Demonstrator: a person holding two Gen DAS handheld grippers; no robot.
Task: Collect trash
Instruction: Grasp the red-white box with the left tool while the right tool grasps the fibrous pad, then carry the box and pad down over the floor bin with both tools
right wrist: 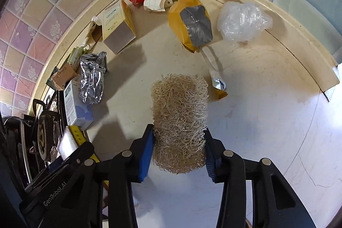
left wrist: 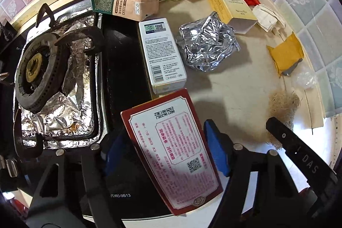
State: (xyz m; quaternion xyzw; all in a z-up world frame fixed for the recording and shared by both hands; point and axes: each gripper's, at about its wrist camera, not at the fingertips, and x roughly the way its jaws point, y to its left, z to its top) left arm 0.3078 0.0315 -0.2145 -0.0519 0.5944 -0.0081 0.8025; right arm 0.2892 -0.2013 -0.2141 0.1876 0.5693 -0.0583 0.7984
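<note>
A flat box with a red border and pink print lies aslant over the stove's edge, between the blue pads of my left gripper. Both pads rest against its long sides, so the gripper is shut on it. A tan fibrous loofah scrubber stands on the pale counter. My right gripper is shut on its lower half, one pad pressed into each side. In the left wrist view the loofah shows at the right, with a black finger of the right gripper in front of it.
More trash lies on the counter: a white box, a crumpled foil bag, a yellow carton, a yellow mailer, a clear plastic bag and paper scraps. A foil-lined gas burner is at the left. Tiled walls close the corner.
</note>
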